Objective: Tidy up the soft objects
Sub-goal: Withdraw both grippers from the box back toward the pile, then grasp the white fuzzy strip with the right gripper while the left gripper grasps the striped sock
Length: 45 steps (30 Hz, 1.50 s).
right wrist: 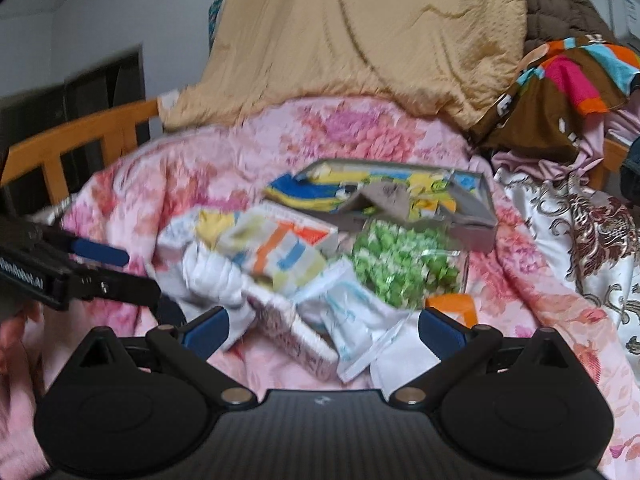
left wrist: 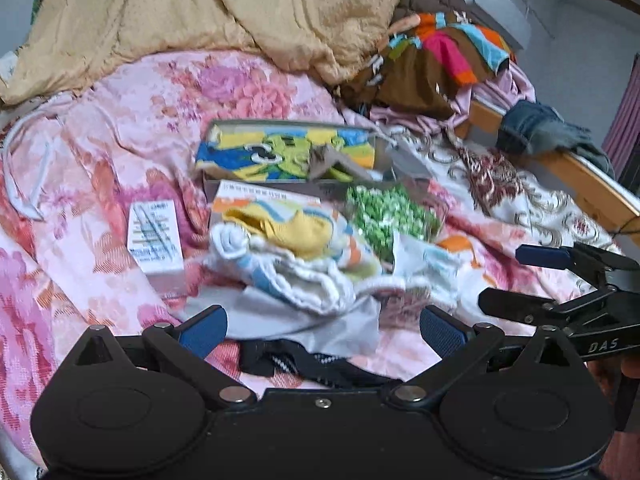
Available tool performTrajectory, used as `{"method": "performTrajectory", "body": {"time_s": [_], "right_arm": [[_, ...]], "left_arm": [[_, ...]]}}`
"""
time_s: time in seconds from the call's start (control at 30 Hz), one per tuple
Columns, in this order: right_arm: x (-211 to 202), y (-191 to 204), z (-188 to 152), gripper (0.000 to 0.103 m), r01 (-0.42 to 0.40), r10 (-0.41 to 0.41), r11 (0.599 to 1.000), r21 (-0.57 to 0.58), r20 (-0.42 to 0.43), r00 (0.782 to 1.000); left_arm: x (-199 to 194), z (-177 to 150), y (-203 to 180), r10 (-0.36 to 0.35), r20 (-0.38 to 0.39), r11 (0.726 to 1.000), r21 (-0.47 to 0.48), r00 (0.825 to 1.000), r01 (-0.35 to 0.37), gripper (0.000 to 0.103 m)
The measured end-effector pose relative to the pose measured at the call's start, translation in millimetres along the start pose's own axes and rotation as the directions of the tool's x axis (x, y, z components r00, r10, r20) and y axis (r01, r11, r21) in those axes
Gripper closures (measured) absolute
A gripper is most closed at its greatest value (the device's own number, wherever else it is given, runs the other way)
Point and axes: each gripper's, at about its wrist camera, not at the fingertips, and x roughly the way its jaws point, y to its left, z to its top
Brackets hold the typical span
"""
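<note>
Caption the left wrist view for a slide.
Open left gripper hovers over a heap of socks and cloths on a pink floral bedspread, right gripper alongside.

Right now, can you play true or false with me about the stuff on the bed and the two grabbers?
1. Both grabbers are open and holding nothing. True: the left gripper and right gripper are both spread wide.
2. The green and white bundle lies in front of the open box. True.
3. The big tan quilt is blue. False: it is tan.
4. The bedspread is plain grey. False: it is pink with flowers.
</note>
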Motion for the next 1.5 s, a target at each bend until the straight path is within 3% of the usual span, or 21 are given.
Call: {"method": "performTrajectory", "body": {"time_s": [0.5, 0.93, 1.17, 1.3, 1.43, 1.5], "right_arm": [[26.5, 23.4, -12.5, 0.001, -0.019, 0.007, 0.984, -0.177, -0.064, 0.998], [43.1, 38.4, -20.9, 0.013, -0.046, 0.018, 0.954, -0.296, -0.096, 0.995], [52.5, 38.2, -23.2, 0.023, -0.062, 0.023, 0.945, -0.320, -0.125, 0.992], [50.4, 45.5, -26.6, 0.028, -0.062, 0.014, 0.926, -0.373, -0.129, 0.992], [49.9, 47.8, -27.5, 0.045, -0.061, 0.009, 0.919, -0.390, -0.134, 0.991], [50.0, 47.1, -26.8, 0.049, -0.060, 0.008, 0.920, -0.387, -0.135, 0.991]], "left_arm": [[31.6, -8.8, 5.9, -0.006, -0.133, 1.000, 0.012, 0.991, 0.007, 0.001], [48.2, -8.9, 3.0, -0.018, -0.168, 0.998, 0.048, 0.986, 0.026, 0.001], [54.0, -9.8, 2.5, -0.019, -0.188, 0.996, 0.077, 0.982, 0.034, 0.003], [53.8, -10.6, 0.8, -0.010, -0.189, 0.993, 0.114, 0.982, 0.032, 0.010], [56.1, -11.6, 1.0, 0.000, -0.203, 0.991, 0.132, 0.979, 0.027, 0.019], [57.7, -11.9, 1.5, 0.011, -0.206, 0.990, 0.141, 0.979, 0.019, 0.022]]}}
